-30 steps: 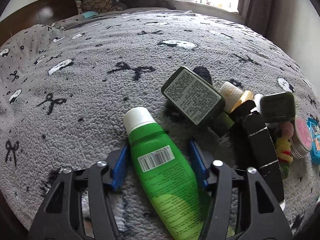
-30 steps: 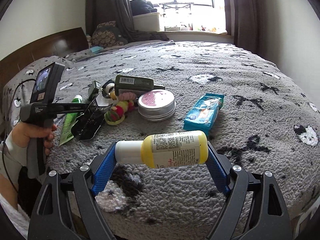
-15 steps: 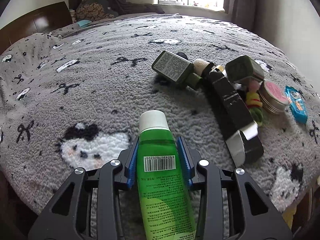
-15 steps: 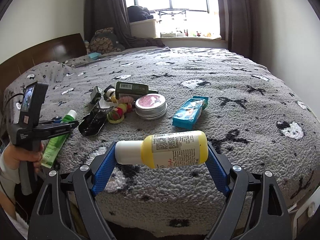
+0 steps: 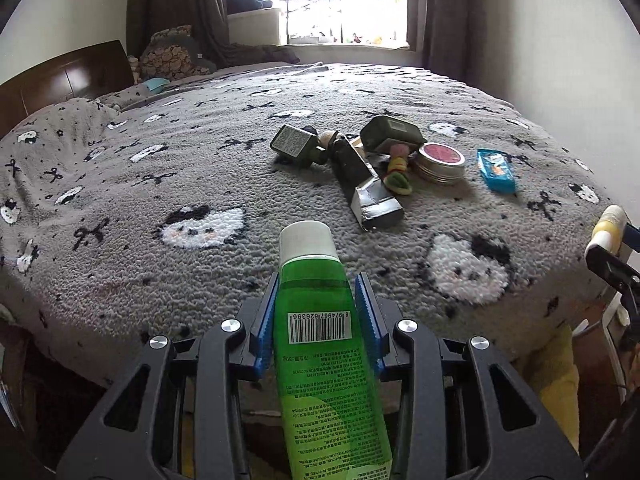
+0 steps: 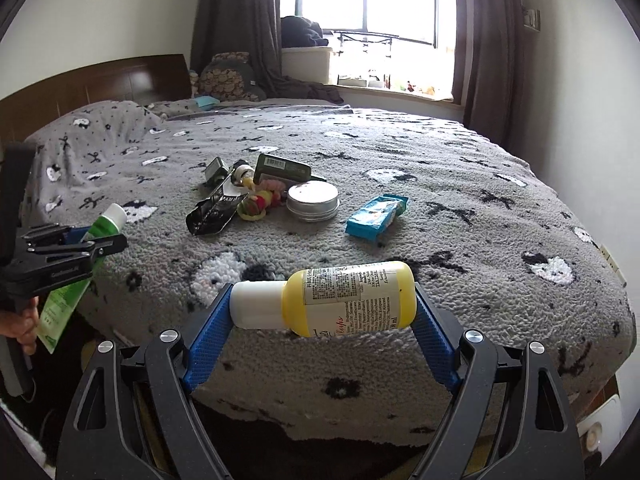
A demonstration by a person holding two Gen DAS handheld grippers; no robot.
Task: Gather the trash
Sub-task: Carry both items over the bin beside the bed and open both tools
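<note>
My left tool [image 5: 316, 312] pinches the green tube [image 5: 320, 344] lengthwise, cap forward. My right tool [image 6: 322, 312] clamps the yellow bottle [image 6: 340, 298] crosswise, above the bed [image 6: 460, 200] edge.

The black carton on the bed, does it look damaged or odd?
Yes. The black rectangular carton lies flat on the grey patterned blanket with its near end torn open and crumpled, silvery lining showing.

Each gripper, left [image 5: 316, 300] and right [image 6: 323, 312], was built from black angular plastic arms with triangular cut-outs. Silver round screws were set at the joints. The fingers [image 6: 208, 338] were faced with ribbed blue pads.
</note>
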